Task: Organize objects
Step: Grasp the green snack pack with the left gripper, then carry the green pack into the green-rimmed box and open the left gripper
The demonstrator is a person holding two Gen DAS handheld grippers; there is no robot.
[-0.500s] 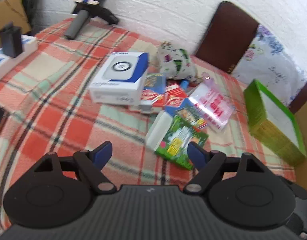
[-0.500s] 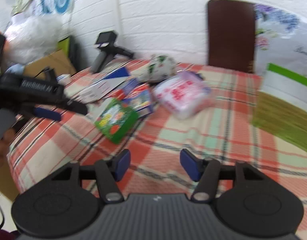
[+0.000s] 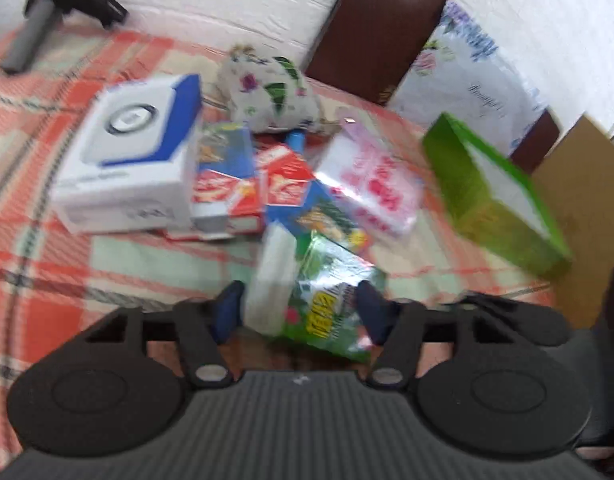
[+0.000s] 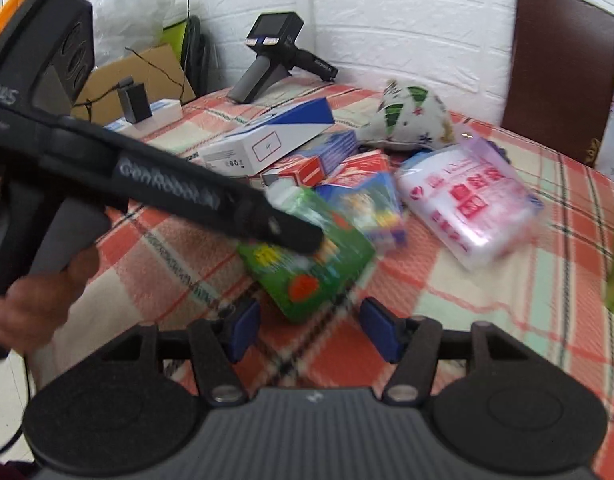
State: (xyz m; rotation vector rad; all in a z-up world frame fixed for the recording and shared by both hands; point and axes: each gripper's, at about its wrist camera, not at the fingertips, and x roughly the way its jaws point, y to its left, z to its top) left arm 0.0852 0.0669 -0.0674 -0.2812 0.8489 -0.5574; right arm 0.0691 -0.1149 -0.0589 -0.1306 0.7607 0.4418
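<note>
Left gripper (image 3: 299, 316) is now straddling the green packet (image 3: 327, 304), which earlier was lying well ahead of it; jaws have narrowed, but blur is hiding whether the pads are pressing. Right gripper (image 4: 311, 328) is hovering unclenched and empty just short of the packet. The green box (image 3: 495, 196), right of the packet, is showing only a white interior.

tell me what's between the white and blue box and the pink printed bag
Red and blue cartons lie jumbled between the white and blue box and the pink printed bag, clearest in the left wrist view.
</note>
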